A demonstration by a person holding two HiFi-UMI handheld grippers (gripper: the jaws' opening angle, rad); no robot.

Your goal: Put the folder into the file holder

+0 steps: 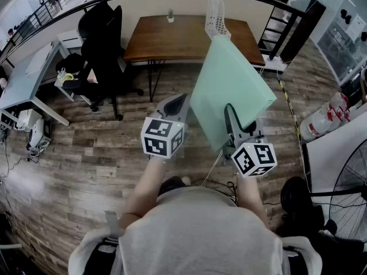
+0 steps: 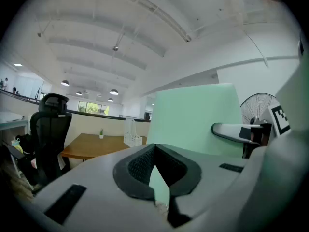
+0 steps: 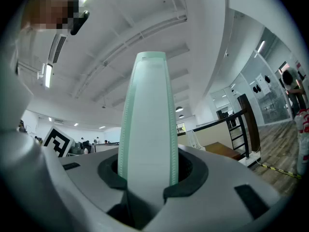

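Folder (image 1: 228, 82) is held up in the air over the wood floor (image 1: 97, 153), near the person and well apart from the far table (image 1: 178, 39). It is a plain pale mint-green rectangle, tilted, with no print seen. Edge-on in the right gripper view, a thick whitish spine with ribbed green borders is shown. Its near lower edge is clamped by the right gripper (image 1: 230, 118), jaws partway apart and pressed on both faces. The left gripper (image 1: 176, 102) is kept just left of the folder, not touching it, jaws closed together on nothing. A white mesh file holder (image 1: 217, 17) is seen upright on the table's right part.
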